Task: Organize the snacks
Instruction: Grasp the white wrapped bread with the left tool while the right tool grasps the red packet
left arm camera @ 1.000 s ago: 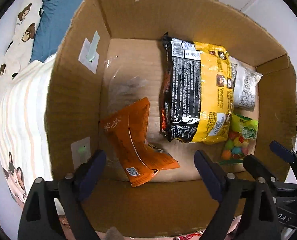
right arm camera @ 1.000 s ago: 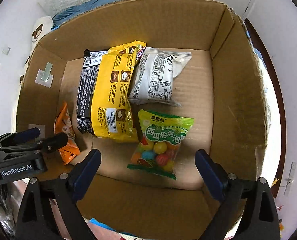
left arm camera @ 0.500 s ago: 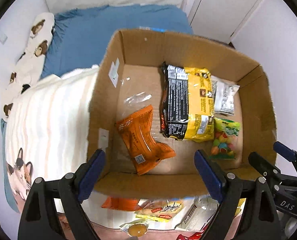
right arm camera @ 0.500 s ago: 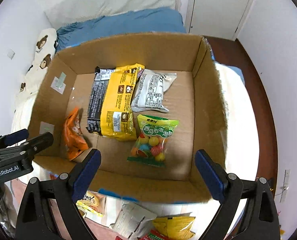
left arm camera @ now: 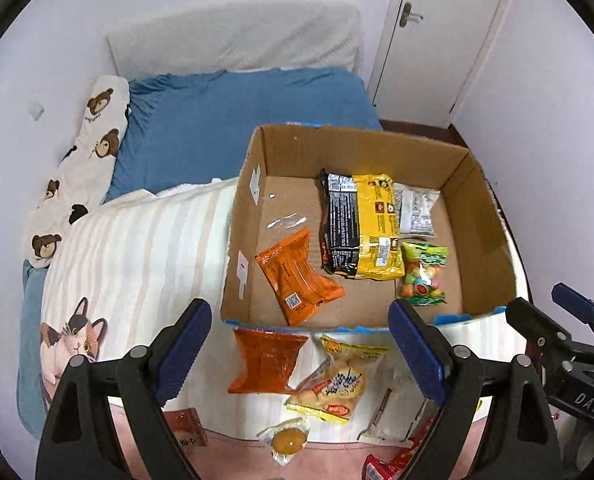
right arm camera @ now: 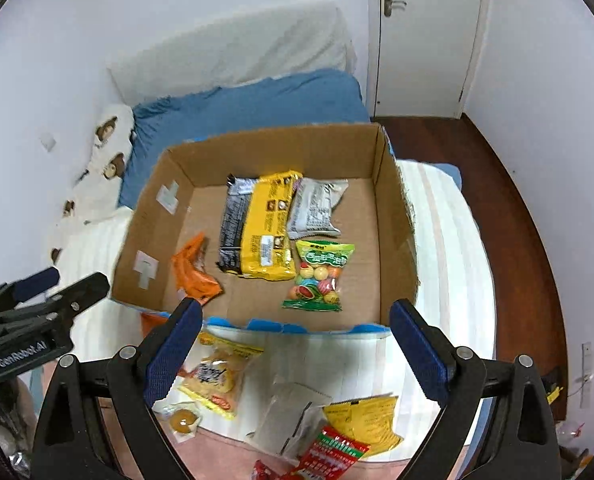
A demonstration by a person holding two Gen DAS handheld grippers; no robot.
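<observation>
- Risk first: snack packets lying loose on the bed in front of the cardboard box (left arm camera: 233, 280) overlap one another, so I judge that a careless pinch could catch two at once or crush the soft yellow biscuit bag (left arm camera: 333, 384).
- My left gripper (left arm camera: 297, 356) has its fingers wide apart, holding nothing.
- Box contents, left to right: orange packet (left arm camera: 297, 276), black-and-yellow pack (left arm camera: 361, 228), silver sachet (left arm camera: 417, 212), green bag of coloured candy balls (left arm camera: 423, 276).
- My right gripper (right arm camera: 293, 360) also has its fingers apart and empty, above the unsorted packets.
</observation>
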